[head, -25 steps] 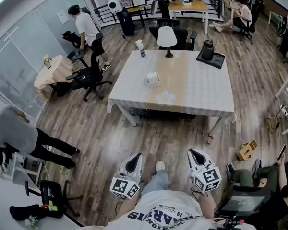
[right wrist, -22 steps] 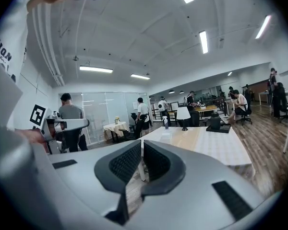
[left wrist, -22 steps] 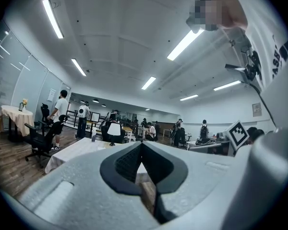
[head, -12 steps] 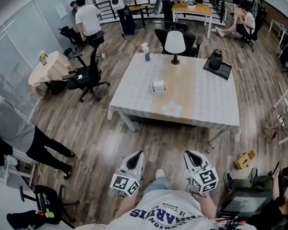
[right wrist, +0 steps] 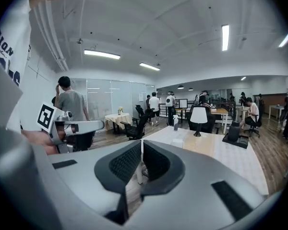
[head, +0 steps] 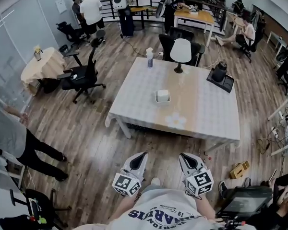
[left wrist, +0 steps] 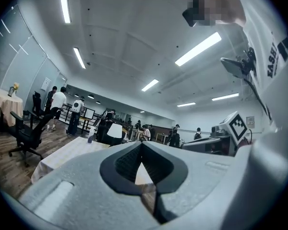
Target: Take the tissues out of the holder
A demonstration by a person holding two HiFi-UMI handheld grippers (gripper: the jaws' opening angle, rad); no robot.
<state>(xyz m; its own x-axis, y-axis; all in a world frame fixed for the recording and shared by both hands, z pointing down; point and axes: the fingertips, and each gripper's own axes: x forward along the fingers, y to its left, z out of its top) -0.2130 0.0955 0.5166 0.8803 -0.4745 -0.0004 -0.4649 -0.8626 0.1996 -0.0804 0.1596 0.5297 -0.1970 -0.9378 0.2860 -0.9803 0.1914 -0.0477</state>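
The white tissue holder stands near the middle of the pale-clothed table, with tissue showing at its top. It also shows small and far off in the right gripper view. My left gripper and right gripper are held side by side over the wooden floor, short of the table's near edge and well apart from the holder. Both point toward the table. The left gripper's tips meet with nothing between them. The right gripper's jaws are likewise shut and empty.
On the table stand a white lamp, a spray bottle and a black kettle on a dark tray. Black office chairs sit left of the table. A person stands at the left. A small box lies on the floor at the right.
The table and holder have drawn nearer and lower in the head view as I walk toward them. Both grippers keep their place in front of me, still shut.
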